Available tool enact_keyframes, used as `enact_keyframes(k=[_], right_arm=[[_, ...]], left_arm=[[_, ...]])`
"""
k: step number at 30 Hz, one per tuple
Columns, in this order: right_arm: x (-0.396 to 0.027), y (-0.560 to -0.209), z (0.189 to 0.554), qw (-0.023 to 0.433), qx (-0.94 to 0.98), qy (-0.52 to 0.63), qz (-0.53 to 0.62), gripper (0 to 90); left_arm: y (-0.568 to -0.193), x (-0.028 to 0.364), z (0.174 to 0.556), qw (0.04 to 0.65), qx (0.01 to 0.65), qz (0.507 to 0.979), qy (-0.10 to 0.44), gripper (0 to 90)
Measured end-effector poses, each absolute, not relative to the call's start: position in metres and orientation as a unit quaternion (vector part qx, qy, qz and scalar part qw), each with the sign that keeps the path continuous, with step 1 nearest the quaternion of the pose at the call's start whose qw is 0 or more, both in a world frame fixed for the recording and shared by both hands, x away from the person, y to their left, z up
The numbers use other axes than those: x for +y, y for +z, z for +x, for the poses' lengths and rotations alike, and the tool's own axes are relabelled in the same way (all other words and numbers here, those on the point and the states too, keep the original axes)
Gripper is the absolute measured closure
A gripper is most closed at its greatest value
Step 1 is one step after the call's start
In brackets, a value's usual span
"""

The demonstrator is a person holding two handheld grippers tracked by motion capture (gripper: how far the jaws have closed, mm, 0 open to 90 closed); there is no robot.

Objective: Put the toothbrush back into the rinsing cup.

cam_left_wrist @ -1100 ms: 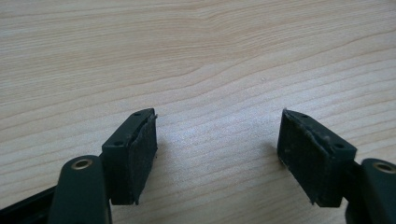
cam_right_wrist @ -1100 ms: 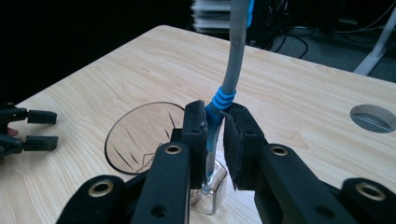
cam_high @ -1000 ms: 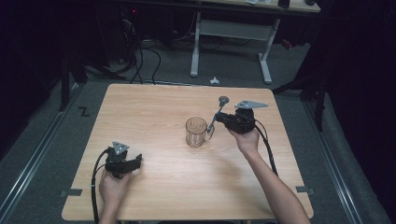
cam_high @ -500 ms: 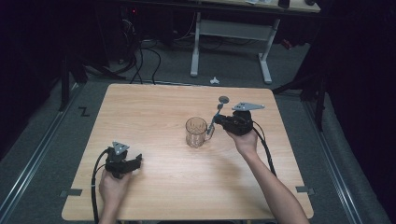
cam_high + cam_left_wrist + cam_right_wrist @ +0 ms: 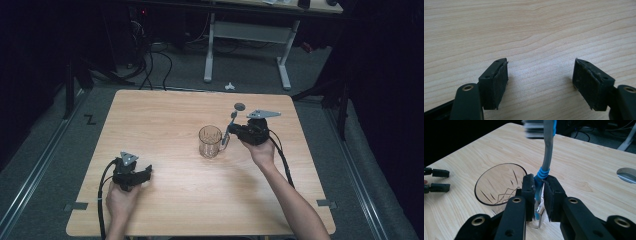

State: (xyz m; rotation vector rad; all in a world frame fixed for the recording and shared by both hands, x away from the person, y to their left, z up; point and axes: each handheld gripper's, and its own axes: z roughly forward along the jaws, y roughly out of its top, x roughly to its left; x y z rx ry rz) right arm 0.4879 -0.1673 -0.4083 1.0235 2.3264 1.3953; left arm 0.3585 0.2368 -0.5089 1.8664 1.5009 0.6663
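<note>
Toothbrush, clenched upright in the right tool, stands beside the empty glass mug; left tool released.

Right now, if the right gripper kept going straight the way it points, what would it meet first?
Most likely the glass mug. The right gripper, shut on the toothbrush, points at it, and the mug's handle looks already level with the jaws. Exact depth is unclear.
</note>
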Motion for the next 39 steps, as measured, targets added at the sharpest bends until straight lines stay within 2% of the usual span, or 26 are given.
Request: enact_keyframes(k=[27, 39], right_arm=[[-0.1618, -0.4164, 0.492, 0.108, 0.805, 0.459, 0.358, 78.8], [-0.1651, -0.4143, 0.4915, 0.105, 0.804, 0.463, 0.359, 73.6]], left_arm=[[-0.5089, 0.2368, 0.3585, 0.322, 0.572, 0.711, 0.254, 29.0], [-0.5089, 0.2368, 0.3585, 0.322, 0.572, 0.711, 0.254, 29.0]])
